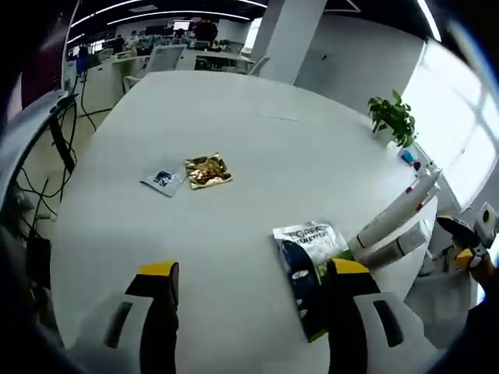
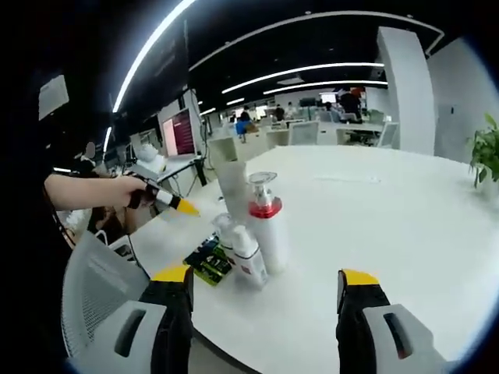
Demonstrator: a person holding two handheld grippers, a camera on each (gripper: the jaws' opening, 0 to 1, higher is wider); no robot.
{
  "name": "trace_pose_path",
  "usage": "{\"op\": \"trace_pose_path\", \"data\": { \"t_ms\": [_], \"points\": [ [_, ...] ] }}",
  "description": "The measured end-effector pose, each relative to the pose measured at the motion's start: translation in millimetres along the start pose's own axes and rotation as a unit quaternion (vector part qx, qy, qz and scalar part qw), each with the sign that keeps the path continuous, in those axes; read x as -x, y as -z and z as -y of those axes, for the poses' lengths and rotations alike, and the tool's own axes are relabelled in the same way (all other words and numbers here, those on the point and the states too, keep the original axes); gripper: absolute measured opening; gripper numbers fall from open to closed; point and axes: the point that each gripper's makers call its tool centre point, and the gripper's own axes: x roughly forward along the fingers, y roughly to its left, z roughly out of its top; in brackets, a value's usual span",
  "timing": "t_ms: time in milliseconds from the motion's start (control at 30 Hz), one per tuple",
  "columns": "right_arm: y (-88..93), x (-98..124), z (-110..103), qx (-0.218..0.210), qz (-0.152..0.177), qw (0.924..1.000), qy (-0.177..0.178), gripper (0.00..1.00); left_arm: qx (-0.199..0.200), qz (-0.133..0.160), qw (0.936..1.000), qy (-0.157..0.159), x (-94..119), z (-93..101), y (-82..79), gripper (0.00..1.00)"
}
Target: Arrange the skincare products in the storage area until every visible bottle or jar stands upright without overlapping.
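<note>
White round table [image 1: 257, 148] in an open office

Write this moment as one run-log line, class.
left gripper: open, empty | right gripper: open, empty | pump bottle: upright | tubes: lying flat | sachets: untouched

My left gripper [image 1: 251, 290] hovers with jaws apart over the white table [image 1: 257, 156]. A dark sachet [image 1: 306, 274] lies against my right jaw, white tubes [image 1: 394, 222] just beyond; gold packet [image 1: 207, 171] and small sachet [image 1: 164, 180] lie ahead-left.
</note>
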Motion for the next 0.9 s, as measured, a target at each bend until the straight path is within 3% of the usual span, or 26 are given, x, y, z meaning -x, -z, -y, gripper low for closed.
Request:
{"op": "trace_pose_path", "data": {
  "t_ms": [433, 567, 700, 733, 833, 900],
  "points": [
    [1.2, -1, 0, -0.008, -0.002, 1.0, 0.0, 0.78, -0.018, -0.01, 0.9994, -0.03, -45, -6.3, -30.0, 0.64],
    [1.0, 1, 2, -0.014, 0.001, 0.9999, 0.004, 0.78, 0.011, -0.01, 0.9992, -0.038, -59, -12.9, -44.7, 0.63],
    [2.5, -1, 3, -0.017, -0.002, 0.9998, 0.004, 0.77, 0.022, -0.012, 0.9979, -0.059, -68, -14.7, -46.6, 0.61],
    [3.3, -1, 2, -0.017, -0.004, 0.9999, 0.003, 0.77, 0.018, -0.015, 0.9977, -0.064, -65, -10.3, -42.7, 0.61],
    [5.2, -2, 3, -0.013, -0.009, 0.9999, 0.005, 0.76, -0.023, -0.011, 0.9955, -0.091, -73, -22.8, -51.4, 0.5],
    [5.6, -3, 3, -0.013, -0.01, 0.9998, 0.005, 0.76, -0.019, -0.015, 0.996, -0.085, -72, -20.4, -50.6, 0.47]
  ]
}}
